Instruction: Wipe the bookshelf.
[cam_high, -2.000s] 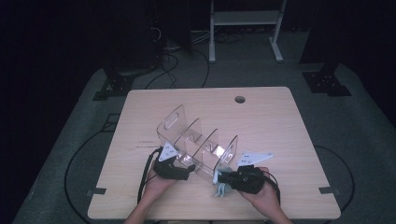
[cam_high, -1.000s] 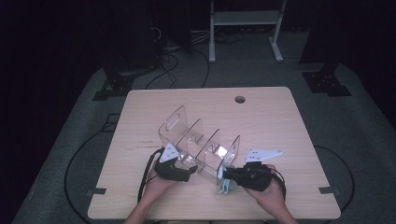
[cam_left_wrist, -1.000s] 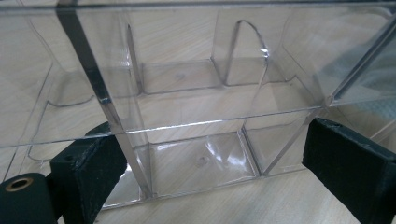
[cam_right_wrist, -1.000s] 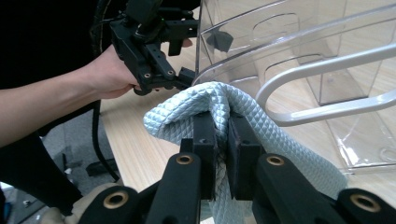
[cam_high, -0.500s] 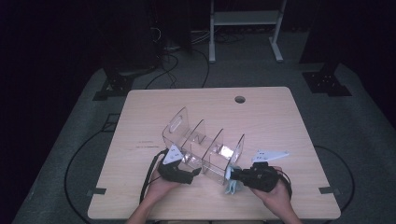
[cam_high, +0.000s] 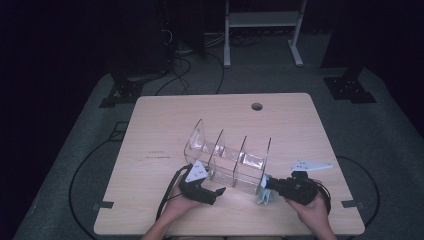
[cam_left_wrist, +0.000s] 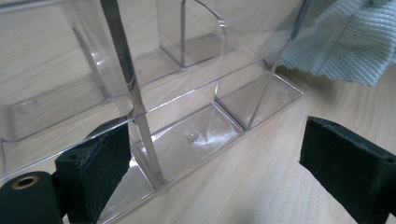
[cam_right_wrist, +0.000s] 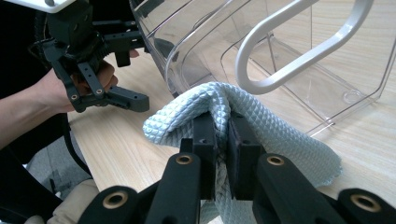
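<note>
Both hands have slid rightward along the tabletop's near edge since two seconds ago, and the clear acrylic organizer (cam_high: 227, 159) has swung with them. Its long axis now runs diagonally, from the table's middle down toward the near right corner, dividers standing upright. It rests in the near half of the wooden table (cam_high: 150, 130). The right gripper (cam_high: 270, 187) is clamped tight on a pale blue cloth (cam_right_wrist: 261, 130), pressed at the organizer's near right end. The left gripper (cam_high: 212, 192) sits wide open at the organizer's near long side, one pad (cam_left_wrist: 100, 161) against the base.
</note>
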